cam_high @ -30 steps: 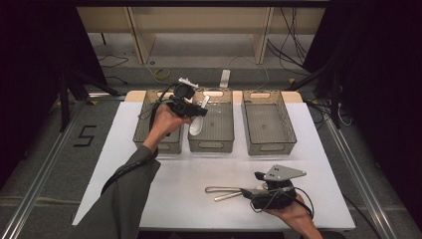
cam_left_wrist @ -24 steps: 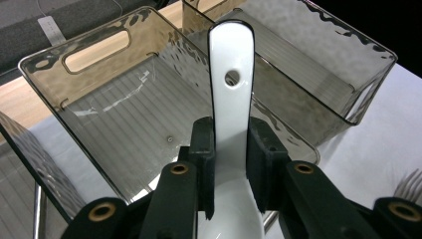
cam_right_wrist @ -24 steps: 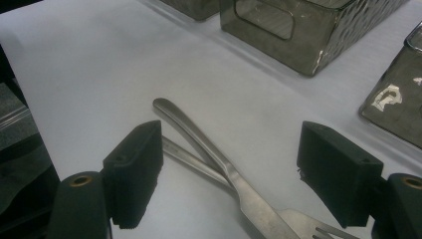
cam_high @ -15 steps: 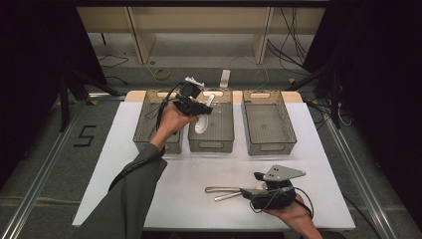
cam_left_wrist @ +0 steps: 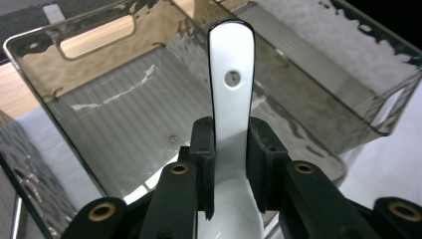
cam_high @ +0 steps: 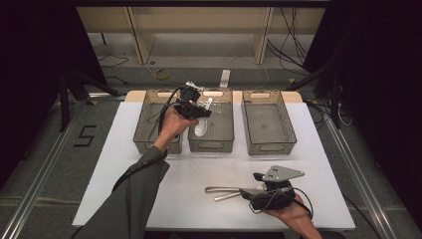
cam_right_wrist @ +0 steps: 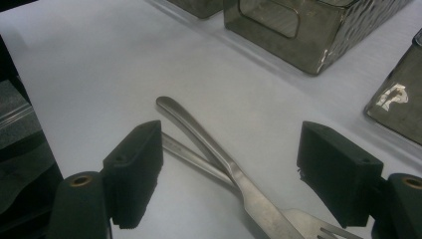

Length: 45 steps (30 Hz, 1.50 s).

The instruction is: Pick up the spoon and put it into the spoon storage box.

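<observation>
**Spoon over middle bin, release is the next call**

Left gripper [cam_high: 205,112] is clamped on the white spoon [cam_left_wrist: 230,124], jaws pinching the handle just above the bowl. In the left gripper view the handle runs straight toward 12 o'clock along the jaw axis, with the bowl tucked low between the jaw bases. The spoon looks like glossy white ceramic or plastic, with a dark edge line and a small hang hole near the handle tip.

In the high view the spoon [cam_high: 201,124] hangs over the middle bin [cam_high: 224,144], bowl end down inside its walls. Whether the bowl touches the bin floor can't be told. That bin is smoky clear plastic, with ribbed floor and cut-out handle; nothing else shows in it.

Key relation: the spoon's long axis lines up with the bin's long side, roughly 12–6, so it should drop in flat once let go.

Right gripper [cam_right_wrist: 229,179] sits wide open, holding nothing, low over the table [cam_high: 119,164] at about 5 o'clock. A metal fork [cam_right_wrist: 268,209] and a second steel handle [cam_right_wrist: 189,157] lie crossed between its jaws, with handles pointing toward 10–11 in the right gripper view. The right hand is the nearer one for those.
</observation>
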Tool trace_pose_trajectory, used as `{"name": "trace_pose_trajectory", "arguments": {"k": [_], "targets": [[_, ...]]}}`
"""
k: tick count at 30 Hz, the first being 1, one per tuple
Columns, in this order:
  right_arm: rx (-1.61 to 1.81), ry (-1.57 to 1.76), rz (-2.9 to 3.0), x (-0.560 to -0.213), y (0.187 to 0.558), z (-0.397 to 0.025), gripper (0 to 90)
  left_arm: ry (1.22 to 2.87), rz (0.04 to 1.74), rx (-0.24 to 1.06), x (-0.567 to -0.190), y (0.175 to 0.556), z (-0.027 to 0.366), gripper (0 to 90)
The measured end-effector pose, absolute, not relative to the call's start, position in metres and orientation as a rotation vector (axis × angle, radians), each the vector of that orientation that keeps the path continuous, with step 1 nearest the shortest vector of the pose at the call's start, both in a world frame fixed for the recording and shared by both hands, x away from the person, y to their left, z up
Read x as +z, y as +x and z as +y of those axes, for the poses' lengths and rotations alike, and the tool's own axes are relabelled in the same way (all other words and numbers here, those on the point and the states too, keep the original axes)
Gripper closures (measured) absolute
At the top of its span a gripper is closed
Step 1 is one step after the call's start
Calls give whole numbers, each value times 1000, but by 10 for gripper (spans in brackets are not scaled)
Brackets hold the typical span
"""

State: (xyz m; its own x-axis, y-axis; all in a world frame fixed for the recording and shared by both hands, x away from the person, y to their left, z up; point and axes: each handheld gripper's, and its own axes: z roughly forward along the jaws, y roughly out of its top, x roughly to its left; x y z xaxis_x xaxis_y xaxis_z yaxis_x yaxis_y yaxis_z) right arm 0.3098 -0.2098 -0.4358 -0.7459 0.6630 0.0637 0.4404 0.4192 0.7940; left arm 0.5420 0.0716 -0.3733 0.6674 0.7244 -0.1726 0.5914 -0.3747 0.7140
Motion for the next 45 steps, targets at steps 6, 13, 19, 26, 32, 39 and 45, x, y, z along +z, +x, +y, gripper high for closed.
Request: {"name": "trace_pose_trajectory", "arguments": {"k": [6,13,19,26,32,39,45], "targets": [[1234,963,2417,-436,310,-210,271,2093,1033,212,-380,542,72,743],[1236,961,2419,-436,310,-209,271,2106,1058,206,-387,543,72,741],[1233,964,2420,-436,310,-209,271,2120,1094,200,-394,544,68,678],[1239,957,2428,-436,310,-209,268,2102,1148,207,-383,542,68,519],[1243,955,2428,-436,310,-209,267,2080,1145,178,-378,536,72,414],[1239,955,2432,-436,310,-209,267,2075,1079,152,-372,510,83,310],[1235,964,2441,-436,311,-209,267,2067,1009,124,-378,475,97,279]]}}
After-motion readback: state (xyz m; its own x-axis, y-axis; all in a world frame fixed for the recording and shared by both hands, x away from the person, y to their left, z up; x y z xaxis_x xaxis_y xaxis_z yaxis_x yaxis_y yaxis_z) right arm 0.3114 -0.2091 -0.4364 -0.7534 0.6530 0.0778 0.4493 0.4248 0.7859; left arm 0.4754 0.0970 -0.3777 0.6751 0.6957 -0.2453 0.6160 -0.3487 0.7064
